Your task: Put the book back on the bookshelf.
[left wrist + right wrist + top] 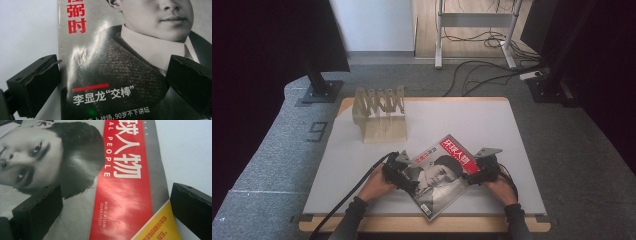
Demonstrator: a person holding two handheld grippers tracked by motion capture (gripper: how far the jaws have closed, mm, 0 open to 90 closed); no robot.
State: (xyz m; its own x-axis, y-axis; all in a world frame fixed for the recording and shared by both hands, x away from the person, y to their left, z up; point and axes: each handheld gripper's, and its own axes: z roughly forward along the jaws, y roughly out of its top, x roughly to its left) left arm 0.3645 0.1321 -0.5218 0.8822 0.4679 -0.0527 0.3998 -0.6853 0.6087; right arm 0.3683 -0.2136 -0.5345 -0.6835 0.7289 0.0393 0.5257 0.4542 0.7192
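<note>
1. Pale grey matting is covering the table (492, 120), with a wooden rack (381, 114) standing at its far left.
2. Near the front edge, a magazine (443, 175) is lying flat and askew.
3. Left gripper (408, 178) is straddling its left edge, jaws wide.
4. Right gripper (475, 176) is spanning the red title corner, jaws wide.

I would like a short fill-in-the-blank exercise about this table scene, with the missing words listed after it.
1. The magazine lies flat on the ______ table.
2. The wooden rack stands toward the table's ______ edge, apart from the magazine.
3. The left gripper and the right gripper are at opposite sides of the magazine, and the fingers of both are ______.
4. The title band on the cover is ______.

Missing words: white; far; open; red
</note>
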